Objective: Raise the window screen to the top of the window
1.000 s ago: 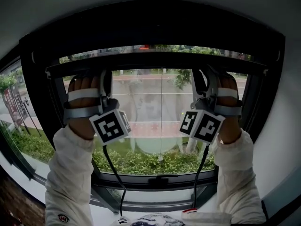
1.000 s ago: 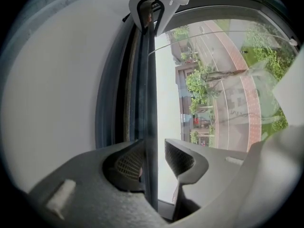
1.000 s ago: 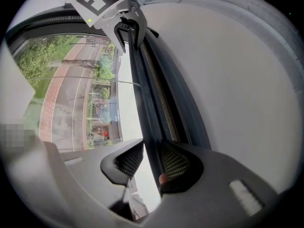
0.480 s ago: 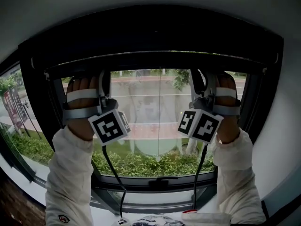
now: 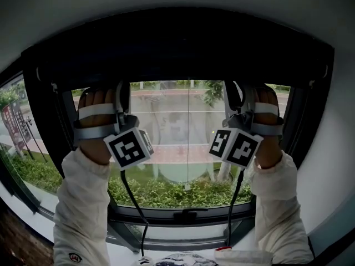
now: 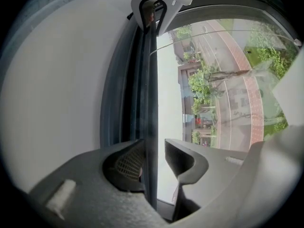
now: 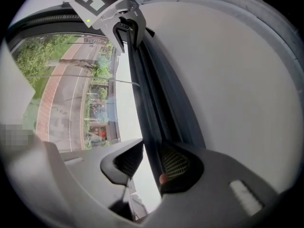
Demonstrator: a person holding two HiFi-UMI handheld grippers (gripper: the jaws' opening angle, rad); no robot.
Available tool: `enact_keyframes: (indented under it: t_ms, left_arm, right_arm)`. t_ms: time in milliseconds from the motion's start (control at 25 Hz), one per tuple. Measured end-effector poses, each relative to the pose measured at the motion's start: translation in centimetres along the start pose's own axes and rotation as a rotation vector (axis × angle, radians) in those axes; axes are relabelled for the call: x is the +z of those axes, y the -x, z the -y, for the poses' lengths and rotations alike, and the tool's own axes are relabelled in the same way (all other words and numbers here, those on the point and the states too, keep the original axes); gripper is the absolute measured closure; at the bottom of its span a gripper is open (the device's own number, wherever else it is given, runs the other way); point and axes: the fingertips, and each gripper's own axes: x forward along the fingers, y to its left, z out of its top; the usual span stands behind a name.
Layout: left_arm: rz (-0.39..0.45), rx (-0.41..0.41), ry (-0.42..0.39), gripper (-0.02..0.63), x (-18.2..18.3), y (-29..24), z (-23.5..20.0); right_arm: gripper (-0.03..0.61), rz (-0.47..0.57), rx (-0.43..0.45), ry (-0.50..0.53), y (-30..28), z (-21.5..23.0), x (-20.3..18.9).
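Two grippers up high, well apart along window top. Left gripper (image 6: 153, 146) clenched round screen bar (image 6: 147, 80): dark bar runs straight between jaws, sliver of daylight on glass side. Right gripper (image 7: 151, 152) same story, jaws clamped on bar, mesh pad (image 7: 175, 163) against it on wall side. Head view: bar sits tight under black top housing (image 5: 177, 43), right at top of window. Glass (image 5: 188, 132) bare below, street and shrubs (image 5: 177, 193) beyond. White sleeves (image 5: 83, 204) reach up either side.
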Motion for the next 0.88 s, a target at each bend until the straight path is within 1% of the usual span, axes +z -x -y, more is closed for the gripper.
enact_keyframes:
  t_ms: [240,360,440,520,640,720,880]
  left_arm:
    - [0.0,0.011,0.007,0.474,-0.1,0.6,-0.1]
    - [0.003,0.034,0.012,0.474,-0.1,0.9,-0.7]
    - [0.008,0.044,0.031,0.474,0.0,1.3,-1.2]
    - [0.009,0.046,0.046,0.473,-0.1,1.5,-1.5]
    - [0.012,-0.003,0.057,0.486,0.0,2.3,-0.1]
    - [0.027,-0.038,0.067,0.486,0.2,3.3,1.7]
    - [0.035,-0.078,0.086,0.486,-0.4,4.7,4.5]
  right_arm:
    - [0.454,0.009,-0.018,-0.02,0.4,0.3,0.2]
    - [0.446,0.026,-0.028,-0.055,1.0,0.7,0.4]
    - [0.446,0.038,-0.035,-0.078,1.4,1.1,0.6]
    - [0.442,0.053,-0.011,-0.114,1.9,1.1,0.7]
    - [0.453,0.072,0.056,-0.182,3.0,-0.3,0.9]
    - [0.456,0.065,0.076,-0.196,3.6,-1.6,0.6]
    - [0.46,0.046,0.109,-0.21,4.6,-3.7,0.4]
